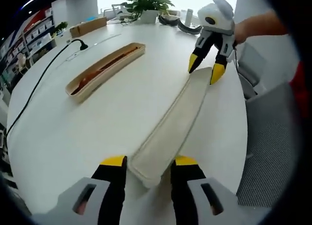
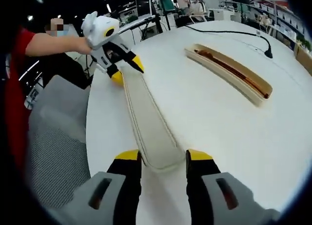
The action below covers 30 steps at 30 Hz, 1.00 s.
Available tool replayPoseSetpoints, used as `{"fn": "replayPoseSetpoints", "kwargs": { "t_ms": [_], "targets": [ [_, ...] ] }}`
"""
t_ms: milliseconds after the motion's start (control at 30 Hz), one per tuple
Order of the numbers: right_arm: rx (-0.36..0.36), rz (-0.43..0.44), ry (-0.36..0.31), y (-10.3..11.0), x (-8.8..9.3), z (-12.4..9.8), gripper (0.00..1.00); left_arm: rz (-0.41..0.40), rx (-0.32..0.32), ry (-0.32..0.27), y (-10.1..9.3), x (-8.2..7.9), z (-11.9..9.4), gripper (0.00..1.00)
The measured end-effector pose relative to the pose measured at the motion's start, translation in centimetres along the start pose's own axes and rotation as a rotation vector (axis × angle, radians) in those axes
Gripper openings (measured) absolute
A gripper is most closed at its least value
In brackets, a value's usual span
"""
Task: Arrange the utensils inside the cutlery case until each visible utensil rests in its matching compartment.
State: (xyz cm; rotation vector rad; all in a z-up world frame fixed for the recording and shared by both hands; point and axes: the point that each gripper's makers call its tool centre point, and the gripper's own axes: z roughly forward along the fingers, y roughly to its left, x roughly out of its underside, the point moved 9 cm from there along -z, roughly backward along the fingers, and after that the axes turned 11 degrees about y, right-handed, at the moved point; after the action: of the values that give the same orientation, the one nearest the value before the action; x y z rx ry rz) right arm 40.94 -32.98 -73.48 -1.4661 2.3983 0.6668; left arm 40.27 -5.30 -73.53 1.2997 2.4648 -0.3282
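Observation:
A long beige lid (image 1: 175,117) lies flat on the white round table (image 1: 73,137). My left gripper (image 1: 148,161) stands open, one jaw on each side of the lid's near end. At the far end, my right gripper (image 1: 204,71) is open too, its yellow fingertips (image 1: 217,74) straddling that end. The right gripper view shows the same lid (image 2: 148,117) between my right gripper (image 2: 163,155) and my left gripper (image 2: 126,71). The open beige cutlery case (image 1: 105,69) (image 2: 234,69) lies apart, with brown wooden utensils (image 1: 100,70) inside.
A black cable and plug (image 1: 80,44) run along the table's far left. At the back stand a potted plant (image 1: 146,3) and a cardboard box (image 1: 87,26). A grey mesh chair (image 1: 273,137) (image 2: 53,152) sits at the table edge. A person's arm (image 2: 53,43) holds each gripper.

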Motion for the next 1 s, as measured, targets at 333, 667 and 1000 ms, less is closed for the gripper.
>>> {"fn": "replayPoseSetpoints", "kwargs": {
  "t_ms": [333, 667, 1000],
  "targets": [
    [-0.011, 0.121, -0.09, -1.7, -0.5, -1.0, 0.16, 0.018, -0.042, 0.0, 0.1, -0.4, 0.3, 0.25],
    [-0.044, 0.052, -0.029, -1.7, 0.2, -1.4, 0.1, 0.129, -0.104, -0.003, -0.6, -0.9, 0.3, 0.26],
    [-0.182, 0.233, -0.053, -1.5, 0.5, -2.6, 0.1, 0.213, -0.142, -0.046, -1.3, -1.8, 0.7, 0.42]
  ]
}}
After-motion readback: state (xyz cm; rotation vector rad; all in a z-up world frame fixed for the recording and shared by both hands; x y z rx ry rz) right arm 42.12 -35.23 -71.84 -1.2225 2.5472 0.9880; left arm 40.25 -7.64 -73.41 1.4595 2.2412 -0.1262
